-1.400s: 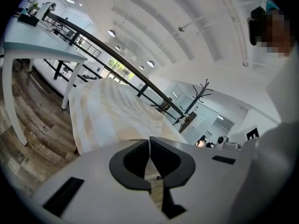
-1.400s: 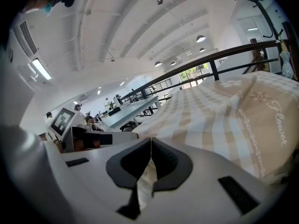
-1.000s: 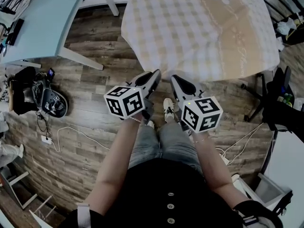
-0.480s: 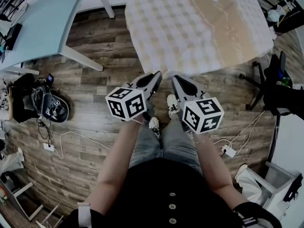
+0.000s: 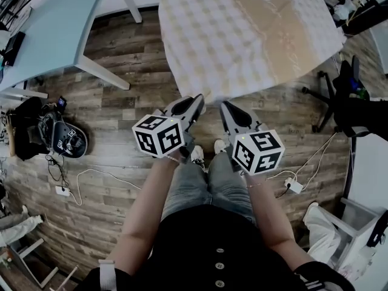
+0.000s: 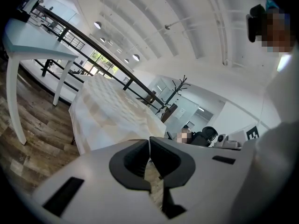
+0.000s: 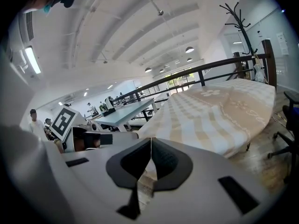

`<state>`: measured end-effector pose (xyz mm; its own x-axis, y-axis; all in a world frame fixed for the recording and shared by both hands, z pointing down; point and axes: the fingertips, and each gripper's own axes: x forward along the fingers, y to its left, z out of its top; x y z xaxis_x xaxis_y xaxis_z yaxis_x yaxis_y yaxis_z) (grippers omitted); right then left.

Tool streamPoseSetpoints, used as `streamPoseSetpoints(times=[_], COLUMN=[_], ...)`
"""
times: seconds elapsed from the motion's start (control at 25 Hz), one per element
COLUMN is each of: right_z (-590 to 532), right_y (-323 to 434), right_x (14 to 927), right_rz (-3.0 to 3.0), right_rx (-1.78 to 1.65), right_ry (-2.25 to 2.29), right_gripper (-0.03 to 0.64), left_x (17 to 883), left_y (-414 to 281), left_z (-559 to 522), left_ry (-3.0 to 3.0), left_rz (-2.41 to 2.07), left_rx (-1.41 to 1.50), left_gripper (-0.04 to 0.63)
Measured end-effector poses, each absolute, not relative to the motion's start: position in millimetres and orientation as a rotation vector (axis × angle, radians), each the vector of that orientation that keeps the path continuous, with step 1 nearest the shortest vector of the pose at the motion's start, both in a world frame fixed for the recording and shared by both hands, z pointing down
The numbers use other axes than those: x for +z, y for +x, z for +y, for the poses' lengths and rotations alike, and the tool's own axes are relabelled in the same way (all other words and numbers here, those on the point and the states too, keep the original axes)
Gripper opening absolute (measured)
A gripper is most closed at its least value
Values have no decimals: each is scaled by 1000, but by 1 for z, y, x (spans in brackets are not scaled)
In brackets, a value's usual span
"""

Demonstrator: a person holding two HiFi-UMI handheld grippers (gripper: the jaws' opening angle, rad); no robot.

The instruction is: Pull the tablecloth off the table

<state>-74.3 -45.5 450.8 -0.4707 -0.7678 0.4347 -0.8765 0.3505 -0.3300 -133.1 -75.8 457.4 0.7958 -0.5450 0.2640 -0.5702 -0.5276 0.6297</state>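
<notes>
Jaws pinched shut and empty on both our left gripper (image 5: 198, 100) and right gripper (image 5: 224, 105), tips near the hem. Ahead, the cloth (image 5: 242, 41) lies fully draped over its table. Risk: going in closed, we'd just shove the hem.

Your two forearms reach forward and down, side by side. Your left gripper (image 5: 198, 99) and right gripper (image 5: 224, 106) point ahead, tips near together, each with jaws pinched on the tablecloth (image 5: 254, 35) edge.
</notes>
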Motion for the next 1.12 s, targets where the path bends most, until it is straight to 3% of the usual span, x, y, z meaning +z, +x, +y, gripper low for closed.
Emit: streamPoseSetpoints(times=[1.12], right_z=[46], right_y=[-67], right_x=[432], right_rz=[-2527], right_rx=[713], right_ry=[1285], right_gripper=[28], left_x=[440], left_y=[-114], left_z=[22], left_ry=[2227], left_rz=[-960], left_rx=[4], left_gripper=[15])
